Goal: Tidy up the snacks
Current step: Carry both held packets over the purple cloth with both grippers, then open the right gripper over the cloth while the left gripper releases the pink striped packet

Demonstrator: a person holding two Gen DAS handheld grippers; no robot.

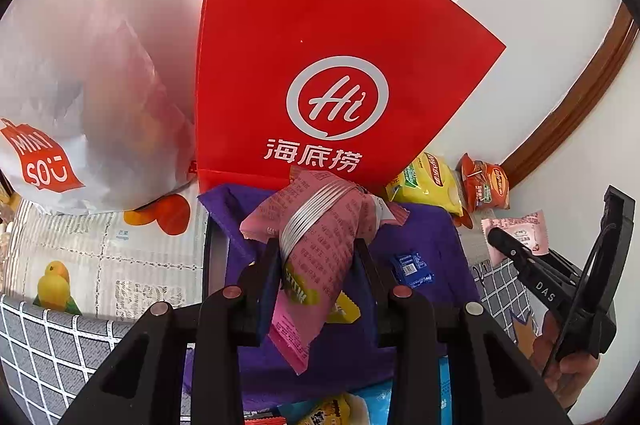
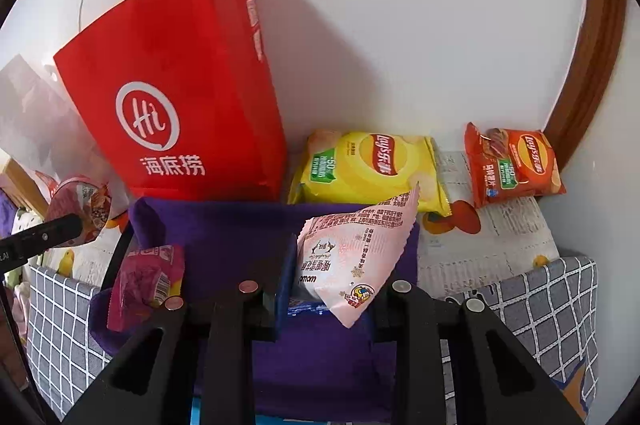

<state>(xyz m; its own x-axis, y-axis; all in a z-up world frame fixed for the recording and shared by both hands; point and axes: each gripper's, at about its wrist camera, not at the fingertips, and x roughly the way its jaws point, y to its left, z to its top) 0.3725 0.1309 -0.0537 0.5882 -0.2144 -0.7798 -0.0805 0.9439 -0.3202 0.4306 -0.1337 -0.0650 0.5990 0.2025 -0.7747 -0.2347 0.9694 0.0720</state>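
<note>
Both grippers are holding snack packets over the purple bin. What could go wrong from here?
1. The left gripper pinches its pink snack packet mid-length, both ends overhanging; it may pivot or slip.
2. The right gripper holds the pale pink packet by its lower part, top corner free, so it could twist out.
3. The red Haidilao paper bag stands just behind the purple bin; a forward swing could tip it.

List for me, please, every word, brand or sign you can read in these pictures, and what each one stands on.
"Hi" and "海底捞": red paper bag.
"MINI SO": white bag.
"Lay's 乐事": yellow chip bag and orange chip bag.
"DAS": right gripper, on its finger.
Fine print on the pink snack packets: too small to read.
</note>
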